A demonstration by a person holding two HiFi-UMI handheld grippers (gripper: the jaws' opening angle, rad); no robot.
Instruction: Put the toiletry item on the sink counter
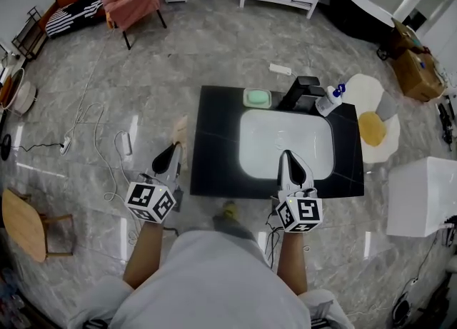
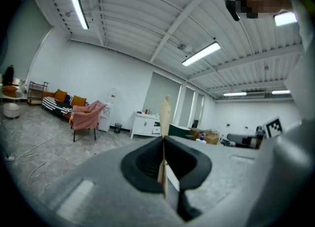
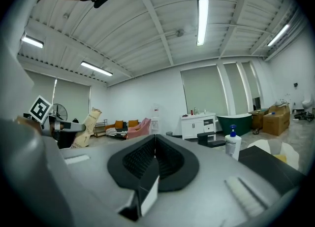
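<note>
Beige and flat, pinched edge-on in the shut jaws of the left gripper (image 1: 173, 150): the toiletry tube (image 1: 180, 129), sticking out past the tips. Held in the air just off the left edge of the black sink counter (image 1: 214, 145), over the floor rather than over the slab. Right gripper (image 1: 288, 158) above the near side of the white basin (image 1: 260, 142), jaws pressed together on nothing.

Step in hand, by the look of it: carry across and set down. To do it well:

- Move right until well over bare black surface, for instance the strip left of the basin, clear of the green soap dish (image 1: 257, 98) at the back.
- Stay off the basin's lip, for fear of sliding in.
- Turn the broad face down toward the counter before lowering; probably quick to topple if left on edge.
- Release only once resting, then lift straight away.
- Keep the right gripper out of the path.
- No call to go near the black faucet (image 1: 300, 92) or the pump bottle (image 1: 330, 99) beside it.
</note>
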